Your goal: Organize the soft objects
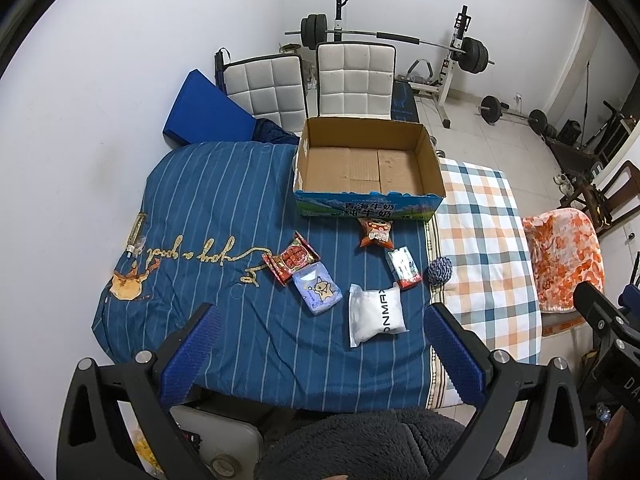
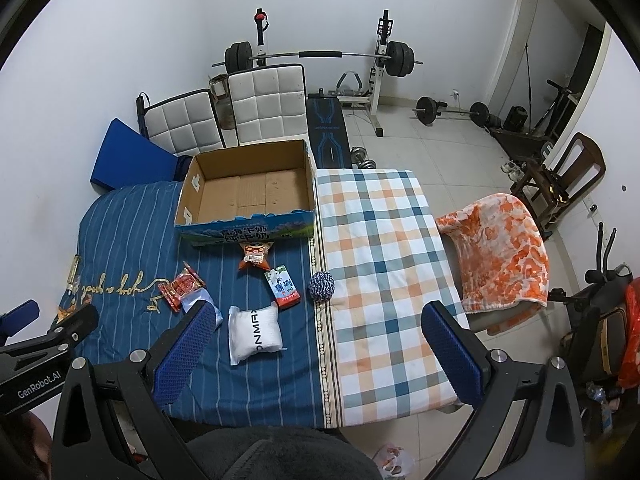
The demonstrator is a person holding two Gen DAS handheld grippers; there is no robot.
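Observation:
An empty open cardboard box [image 1: 362, 160] [image 2: 248, 188] stands at the far side of a blue striped cloth [image 1: 224, 208]. In front of it lie a white soft pack [image 1: 376, 314] [image 2: 254, 334], a pale blue tissue pack [image 1: 318, 288], a red snack pack [image 1: 291, 260] [image 2: 182, 286], an orange snack bag [image 1: 375, 232] [image 2: 255, 256], a green-and-red carton [image 1: 404, 268] [image 2: 282, 286] and a blue-white yarn ball [image 1: 440, 270] [image 2: 321, 286]. My left gripper [image 1: 320, 336] and right gripper [image 2: 320, 336] are both open and empty, held above the near edge.
A checked cloth [image 2: 380, 248] covers the right half of the surface. An orange blanket [image 2: 500, 248] hangs on a chair to the right. Two white padded chairs [image 2: 224, 116], a blue cushion [image 1: 204, 108] and a barbell rack [image 2: 320, 56] stand behind.

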